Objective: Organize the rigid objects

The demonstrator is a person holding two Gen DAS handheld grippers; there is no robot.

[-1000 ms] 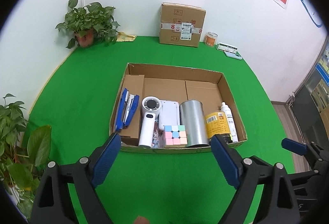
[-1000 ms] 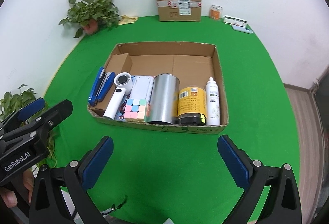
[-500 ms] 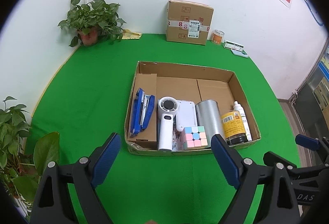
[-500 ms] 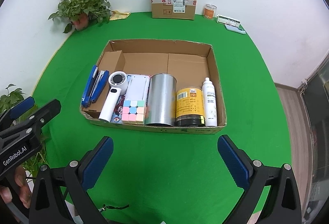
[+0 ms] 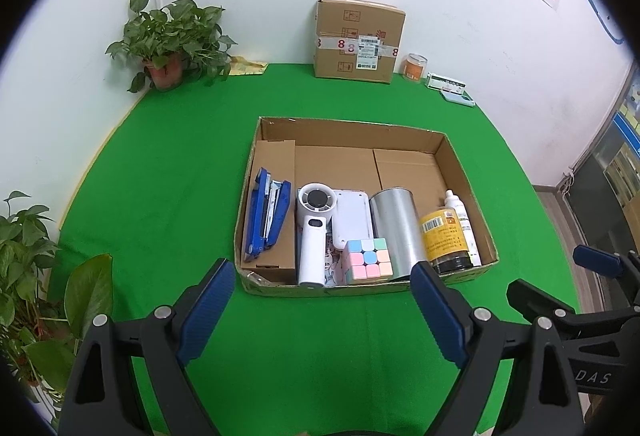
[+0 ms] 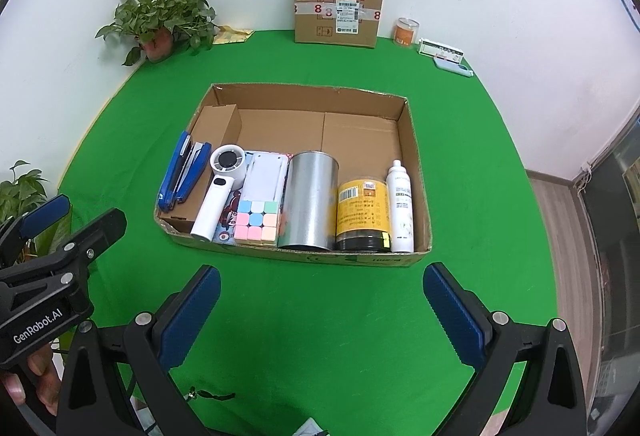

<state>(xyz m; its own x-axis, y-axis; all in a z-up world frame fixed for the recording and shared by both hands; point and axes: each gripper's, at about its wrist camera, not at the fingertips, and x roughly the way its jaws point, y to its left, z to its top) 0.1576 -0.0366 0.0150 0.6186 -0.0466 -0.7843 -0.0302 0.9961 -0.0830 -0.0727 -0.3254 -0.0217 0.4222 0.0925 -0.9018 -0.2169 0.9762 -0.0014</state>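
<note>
An open cardboard tray (image 5: 352,125) (image 6: 308,91) sits on the green table. Along its near side lie a blue stapler (image 5: 266,213) (image 6: 184,171), a white handheld fan (image 5: 314,232) (image 6: 220,187), a white flat device (image 5: 352,215), a pastel cube (image 5: 368,260) (image 6: 256,222), a silver can (image 5: 394,224) (image 6: 310,199), a yellow-labelled jar (image 5: 444,238) (image 6: 362,213) and a white spray bottle (image 5: 462,220) (image 6: 400,205). My left gripper (image 5: 320,310) is open and empty in front of the tray. My right gripper (image 6: 320,316) is open and empty, also short of the tray.
A sealed cardboard box (image 5: 358,39) stands at the back wall with a small orange jar (image 5: 414,67) and flat packets (image 5: 450,87) beside it. A potted plant (image 5: 172,43) is at the back left; more leaves (image 5: 28,268) crowd the near left edge.
Both grippers have pulled back and shifted slightly; the tray now sits a little farther and more central in the views. Both grippers stay open and empty.
</note>
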